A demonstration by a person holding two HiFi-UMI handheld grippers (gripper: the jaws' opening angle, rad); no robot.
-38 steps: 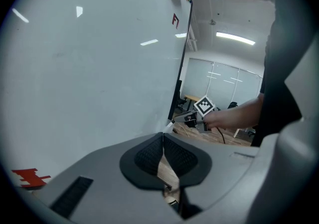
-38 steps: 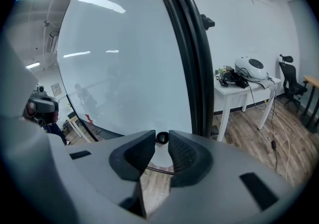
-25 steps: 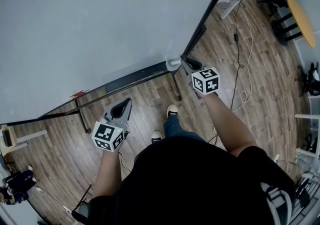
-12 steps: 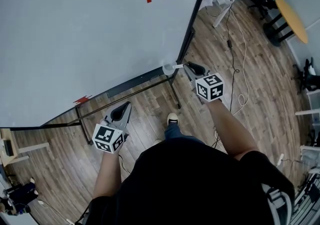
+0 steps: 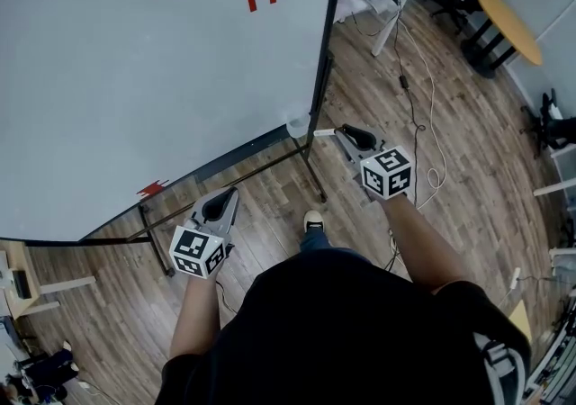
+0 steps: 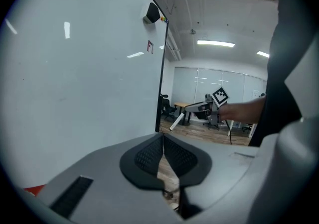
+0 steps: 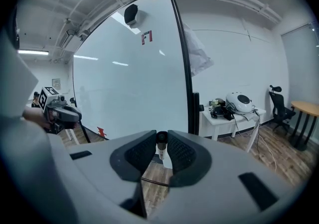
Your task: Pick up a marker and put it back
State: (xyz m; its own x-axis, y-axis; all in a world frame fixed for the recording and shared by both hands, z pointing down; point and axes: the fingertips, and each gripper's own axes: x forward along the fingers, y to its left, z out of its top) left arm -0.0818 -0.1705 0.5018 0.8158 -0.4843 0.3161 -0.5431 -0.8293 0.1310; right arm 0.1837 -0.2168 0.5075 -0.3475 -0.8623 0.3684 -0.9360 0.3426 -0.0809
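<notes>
White marker (image 5: 322, 133) clamped in right tool (image 5: 343, 132) | left tool (image 5: 227, 194) closed, empty | whiteboard frame (image 5: 323, 52) just ahead

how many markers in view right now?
1. A white marker with a black end, clamped in the right gripper near the whiteboard's black side edge. More may be hidden in the pale cup on its frame.
</notes>
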